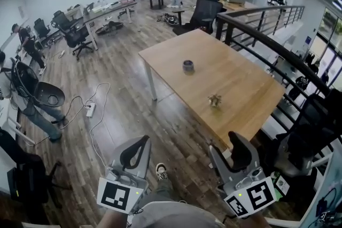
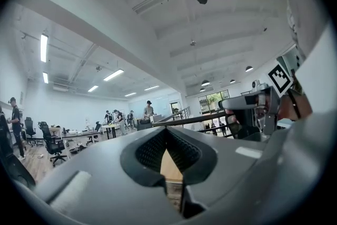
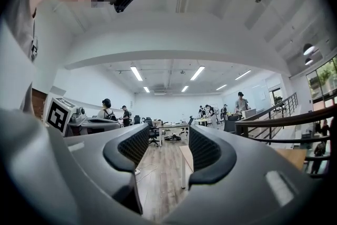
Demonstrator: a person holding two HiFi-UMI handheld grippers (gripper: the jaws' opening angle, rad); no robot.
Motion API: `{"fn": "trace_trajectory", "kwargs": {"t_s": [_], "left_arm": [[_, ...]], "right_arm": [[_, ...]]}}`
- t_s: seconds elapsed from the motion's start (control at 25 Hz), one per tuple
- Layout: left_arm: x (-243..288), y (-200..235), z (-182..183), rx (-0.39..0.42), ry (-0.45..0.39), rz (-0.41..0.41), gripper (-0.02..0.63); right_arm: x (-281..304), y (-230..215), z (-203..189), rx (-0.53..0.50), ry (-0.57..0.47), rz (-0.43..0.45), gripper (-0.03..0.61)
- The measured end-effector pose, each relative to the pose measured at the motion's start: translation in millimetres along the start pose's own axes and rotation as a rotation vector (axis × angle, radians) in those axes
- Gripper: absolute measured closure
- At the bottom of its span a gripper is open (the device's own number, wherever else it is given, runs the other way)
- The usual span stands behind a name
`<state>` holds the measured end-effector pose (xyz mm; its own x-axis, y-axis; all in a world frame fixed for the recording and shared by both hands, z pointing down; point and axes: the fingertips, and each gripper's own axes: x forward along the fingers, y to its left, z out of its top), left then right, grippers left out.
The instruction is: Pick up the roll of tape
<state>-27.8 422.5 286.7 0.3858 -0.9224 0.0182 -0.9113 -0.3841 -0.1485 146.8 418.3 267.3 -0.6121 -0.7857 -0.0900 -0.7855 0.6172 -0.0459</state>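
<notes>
From my seat the biggest thing on screen is the floor, long brown wood-look planks with a soft sheen. On it stands the table, a flat rectangular top of pale wood on thin white legs, set cornerwise to me. Along its far and right side curves a black metal railing with slim upright bars. Beyond the table's far corner sits a black office chair with a padded back, and people stand at desks much further off.

My two tools hang low, near the table's close corner and not over it. The left gripper is smooth grey plastic with dark ribbed pads; its jaws meet at the tips and nothing is caught between them. The right gripper has the same build, with its jaws spread wide and only floor showing in the gap.

A white power strip lies on the planks to the left, pale cables looping from it.

The roll of tape lies flat on the table's far left part, a short dark grey ring, well apart from both grippers. Nearer me on the tabletop is a small spiky brownish object that I cannot identify
</notes>
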Motion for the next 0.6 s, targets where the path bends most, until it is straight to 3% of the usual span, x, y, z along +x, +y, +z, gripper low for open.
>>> {"fn": "trace_trajectory", "kwargs": {"t_s": [0.16,0.6], "left_arm": [[38.6,34.5,-0.8,0.017,-0.031,-0.016,0.612],[137.3,159.6,-16.1,-0.015,0.022,-0.056,0.612]], "right_arm": [[42.7,-19.3,-5.0,0.006,0.001,-0.034,0.357],[200.5,-49.9,-16.1,0.015,0.066,-0.097,0.357]]}}
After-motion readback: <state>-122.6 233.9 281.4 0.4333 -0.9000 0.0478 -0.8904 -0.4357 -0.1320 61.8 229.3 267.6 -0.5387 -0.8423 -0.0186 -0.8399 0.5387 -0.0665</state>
